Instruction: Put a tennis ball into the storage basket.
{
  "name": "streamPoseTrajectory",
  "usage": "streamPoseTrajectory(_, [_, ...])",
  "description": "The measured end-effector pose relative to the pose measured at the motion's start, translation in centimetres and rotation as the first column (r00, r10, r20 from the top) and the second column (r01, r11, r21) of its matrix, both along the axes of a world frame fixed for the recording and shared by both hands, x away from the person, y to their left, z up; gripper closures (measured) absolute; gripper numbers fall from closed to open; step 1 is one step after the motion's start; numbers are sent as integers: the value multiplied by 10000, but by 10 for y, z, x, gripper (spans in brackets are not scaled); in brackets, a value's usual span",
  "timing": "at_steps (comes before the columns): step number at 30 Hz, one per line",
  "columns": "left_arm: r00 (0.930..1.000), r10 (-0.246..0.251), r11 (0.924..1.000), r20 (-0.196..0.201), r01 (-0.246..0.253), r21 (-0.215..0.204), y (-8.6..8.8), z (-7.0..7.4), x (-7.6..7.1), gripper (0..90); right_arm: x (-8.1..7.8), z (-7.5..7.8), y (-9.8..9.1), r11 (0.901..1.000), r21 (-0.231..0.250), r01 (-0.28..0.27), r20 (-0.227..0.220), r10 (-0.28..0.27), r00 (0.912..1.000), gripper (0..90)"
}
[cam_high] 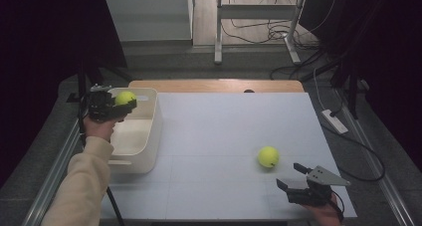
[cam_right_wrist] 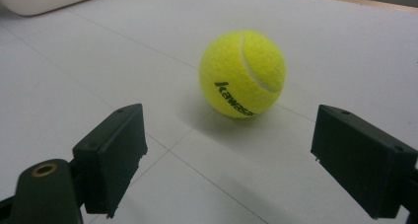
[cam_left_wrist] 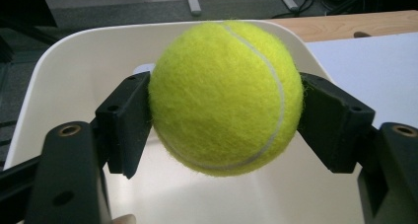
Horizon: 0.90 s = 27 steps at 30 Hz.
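Table (cam_high: 224, 136): white top, faint seams crossing, wooden strip along far edge; near corners cut off by the high view's lower border.

Bin (cam_high: 144, 136): cream plastic, rectangular with rounded corners, at the left edge of the table, open at the top. Inside floor bare where visible; far inner wall (cam_left_wrist: 88, 66) pale and smooth in the left gripper view. Part of interior hidden behind left gripper and held ball; contents there not determinable.

Sleeve (cam_high: 82, 186): pale beige, entering from the lower left, ending at the hand behind the left gripper.

Right gripper (cam_high: 293, 178): low over the near right part of the table, grey three-cornered plate on top, hand below cut off by the frame edge. Jaws spread wide, nothing between them; pads well apart in the right gripper view (cam_right_wrist: 231, 165).

Left gripper (cam_high: 125, 104): raised above the bin's far left portion. Jaws pinching a ball from both sides, pads pressed into felt (cam_left_wrist: 224, 130).

Held tennis ball (cam_left_wrist: 224, 95): yellow-green, white seam curving across, suspended over the bin's opening, clear of the floor beneath. Also seen from above (cam_high: 124, 97).

Loose tennis ball (cam_high: 268, 157): yellow-green, resting on the table, right of centre, just ahead of the right gripper and apart from it. Black lettering on the side (cam_right_wrist: 242, 73), last letters curving out of sight.
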State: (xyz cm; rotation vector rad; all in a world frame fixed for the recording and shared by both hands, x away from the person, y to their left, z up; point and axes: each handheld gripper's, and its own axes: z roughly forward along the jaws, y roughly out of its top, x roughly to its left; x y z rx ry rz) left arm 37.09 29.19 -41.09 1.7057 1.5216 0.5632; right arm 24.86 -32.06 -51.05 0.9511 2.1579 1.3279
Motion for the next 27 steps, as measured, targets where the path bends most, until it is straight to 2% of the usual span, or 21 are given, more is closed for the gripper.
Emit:
streamPoseTrajectory(9, [9999, 4, 9999, -119, -3, 109, -1, -2, 1, 270, 0, 0, 0, 10000, 12, 28, 24, -28, 10000, 132])
streamPoseTrajectory(23, [10000, -2, 9997, -19, 2, 227, -2, -1, 1, 261, 0, 0, 0, 10000, 9, 22, 15, -22, 10000, 132])
streamPoseTrajectory(25, [9997, 48, 9999, 238, -51, 155, -2, 1, 0, 201, 0, 0, 0, 10000, 11, 22, 18, -22, 10000, 133])
streamPoseTrajectory(27, [9994, -65, 9999, 337, 69, -109, -2, 4, -1, 170, 0, 0, 0, 10000, 4, 20, 22, -20, 10000, 132])
